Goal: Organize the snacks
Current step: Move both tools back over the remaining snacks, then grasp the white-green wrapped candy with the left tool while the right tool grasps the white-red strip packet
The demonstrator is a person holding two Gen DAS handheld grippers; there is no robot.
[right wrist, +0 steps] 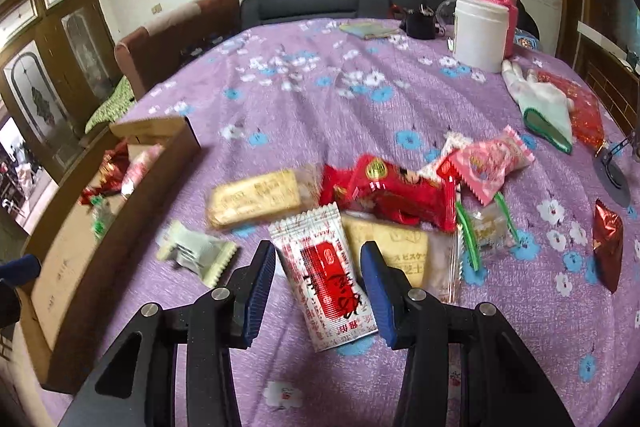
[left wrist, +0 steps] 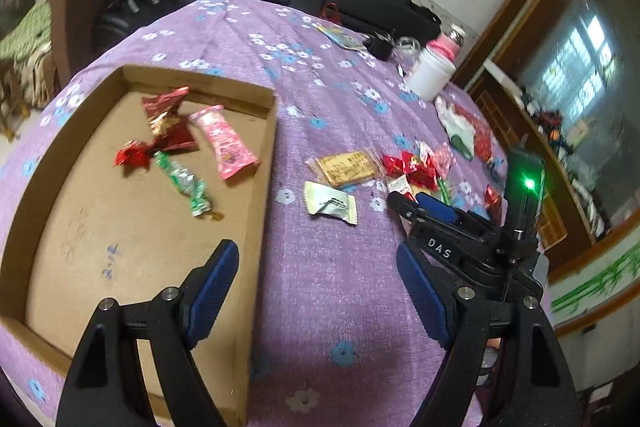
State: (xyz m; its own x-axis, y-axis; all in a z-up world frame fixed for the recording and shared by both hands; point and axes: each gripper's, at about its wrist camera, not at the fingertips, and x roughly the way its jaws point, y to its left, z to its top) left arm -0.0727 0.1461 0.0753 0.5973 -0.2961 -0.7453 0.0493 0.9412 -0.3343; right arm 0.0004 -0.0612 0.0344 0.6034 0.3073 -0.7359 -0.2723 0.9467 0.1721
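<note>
The cardboard box (left wrist: 256, 163) sits at the left of the counter (left wrist: 320, 287), on the purple flowered cloth. It already holds four snacks: a dark red packet (left wrist: 170, 121), a pink packet (left wrist: 224, 143), a small red foil candy (left wrist: 134, 157) and a green-and-white candy (left wrist: 184, 183). So the sorting looks partly done, perhaps a third of the way.

The left hand-held gripper (left wrist: 318, 297) hovers over the box's near right wall with its jaws spread wide and nothing between them.

To the right of the box, loose on the cloth, lie a pale green sachet (right wrist: 196, 253), a biscuit pack (right wrist: 256, 199), a white-and-red sachet (right wrist: 324, 267), a second biscuit pack (right wrist: 404, 255) partly under it, a red packet (right wrist: 392, 195), a pink-and-white packet (right wrist: 492, 163), a green-edged clear candy (right wrist: 484, 227) and a red foil piece (right wrist: 608, 243) farther right. All of these are still to be moved.

The right hand-held gripper (right wrist: 318, 261) is open, its blue pads on either side of the white-and-red sachet, apparently not yet pressing on it; that sachet seems the next one to go. Whether the pads touch the wrapper, I cannot tell.
</note>
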